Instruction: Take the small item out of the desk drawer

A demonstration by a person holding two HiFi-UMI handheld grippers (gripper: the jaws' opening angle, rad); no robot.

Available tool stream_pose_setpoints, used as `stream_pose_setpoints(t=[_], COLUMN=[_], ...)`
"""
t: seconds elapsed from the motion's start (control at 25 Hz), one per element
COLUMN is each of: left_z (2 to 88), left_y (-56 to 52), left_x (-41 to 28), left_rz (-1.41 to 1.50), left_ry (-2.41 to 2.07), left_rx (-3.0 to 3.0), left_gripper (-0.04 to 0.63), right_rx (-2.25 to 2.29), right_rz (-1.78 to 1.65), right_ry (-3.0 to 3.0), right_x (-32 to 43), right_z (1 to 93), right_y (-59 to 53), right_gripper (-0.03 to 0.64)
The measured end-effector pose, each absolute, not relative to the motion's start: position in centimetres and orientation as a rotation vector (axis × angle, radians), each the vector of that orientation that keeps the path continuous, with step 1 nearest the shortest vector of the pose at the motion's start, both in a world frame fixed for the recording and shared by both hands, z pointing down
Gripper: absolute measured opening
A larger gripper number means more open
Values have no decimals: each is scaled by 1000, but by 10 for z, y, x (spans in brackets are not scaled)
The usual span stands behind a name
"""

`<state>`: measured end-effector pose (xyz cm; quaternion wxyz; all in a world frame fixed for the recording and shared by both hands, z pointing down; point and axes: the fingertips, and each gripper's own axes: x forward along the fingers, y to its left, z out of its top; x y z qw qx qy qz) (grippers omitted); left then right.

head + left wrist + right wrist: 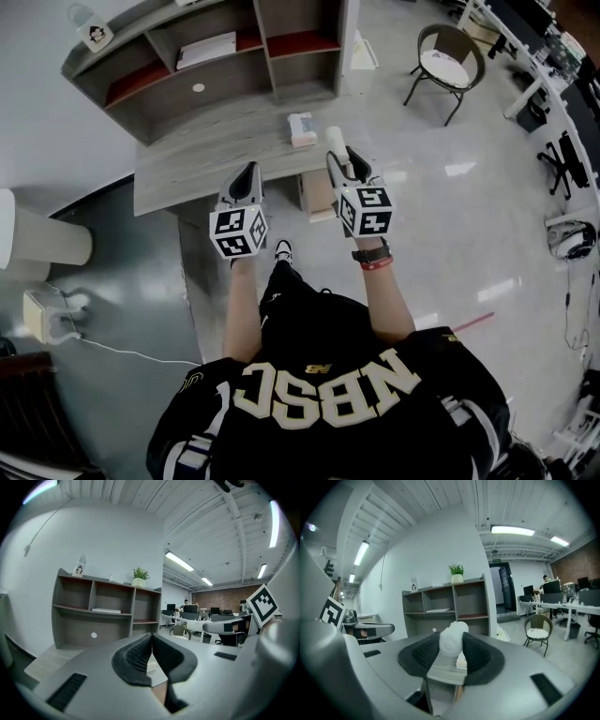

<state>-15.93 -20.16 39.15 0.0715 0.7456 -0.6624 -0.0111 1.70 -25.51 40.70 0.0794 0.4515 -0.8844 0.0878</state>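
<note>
My right gripper [343, 161] is shut on a small white rounded item [335, 139], which sticks up past the fingertips above the front edge of the grey wooden desk [197, 164]. In the right gripper view the white item [452, 639] is pinched between the two dark pads, with my right gripper [452, 649] pointing at the shelf unit. My left gripper [247, 174] hovers beside it over the desk's front edge, its jaws closed together with nothing in them [151, 638]. A brown drawer [319, 193] shows just under the desk edge, between the grippers.
A grey shelf unit [216, 56] stands on the back of the desk, holding papers [206, 49]. A small box [302, 128] lies on the desktop. A round chair [448, 64] stands to the right, with office desks [553, 84] beyond. A white appliance [47, 314] sits on the floor at left.
</note>
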Motion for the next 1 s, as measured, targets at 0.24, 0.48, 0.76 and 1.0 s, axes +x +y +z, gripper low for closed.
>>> stream_pose_setpoints(t=[0.24,0.48,0.76,1.0], left_z=[366,356,358,363], left_y=[-189,-179,-176,-180], left_x=[-161,-159,-149,-137], left_rz=[-82,-100,-88,-69], left_ry=[-2077,-2121,-2078,-2037], left_rx=[2287,2320,2353,2380], left_gripper=[17,17,17,17], right_rx=[1378,1370,1360,1375], right_rz=[150,94,129,148], right_ry=[-2715,-2734,-2737,-2746], right_x=[15,15,17,22], right_z=[382,378,384,386], right_y=[-245,-238,-234,-233], right_gripper=[160,156,156,156])
